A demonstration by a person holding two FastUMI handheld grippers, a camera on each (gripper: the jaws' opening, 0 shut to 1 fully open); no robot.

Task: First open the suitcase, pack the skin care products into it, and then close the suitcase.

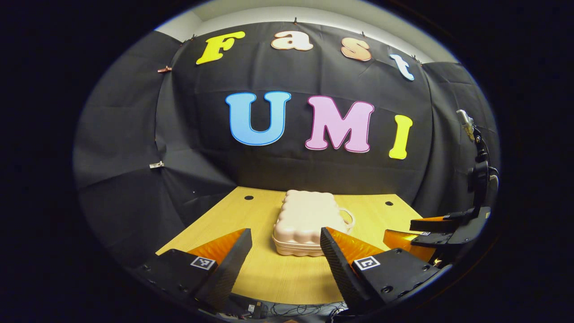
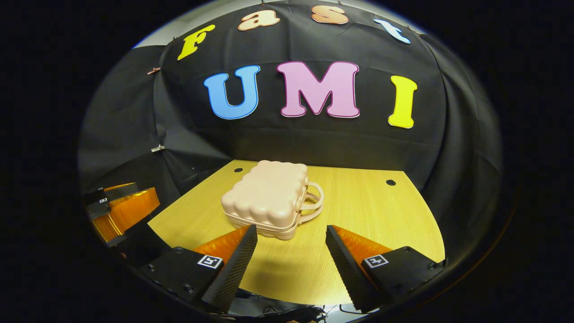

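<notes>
Right now I see a pale pink suitcase (image 1: 304,223) lying flat and closed on a light wooden table (image 1: 287,278), its bumpy, quilted-looking shell facing up. In the left gripper view it sits near the middle of the table, just beyond my left gripper (image 1: 286,244), whose two fingers are spread wide apart with nothing between them. Both fingers hover over the near part of the table, apart from the case. The suitcase's looped handle (image 1: 347,220) sticks out on the side toward my right gripper (image 1: 406,229), which appears at the right edge of this view, low and off to the side of the table; from here I cannot tell how its fingers stand.

In the right gripper view the same suitcase (image 2: 267,197) lies ahead and a little left of centre, turned at a slight angle, with its handle (image 2: 314,202) pointing right across the bare wood. My right gripper (image 2: 291,242) is spread open as well, holding nothing, its fingers framing the near corner of the case without touching it. The left gripper (image 2: 119,199) shows at the far left edge, beside the table (image 2: 381,215). Two small dark round holes (image 2: 390,182) mark the table's far corners. Black cloth hangs behind and around the table.
</notes>
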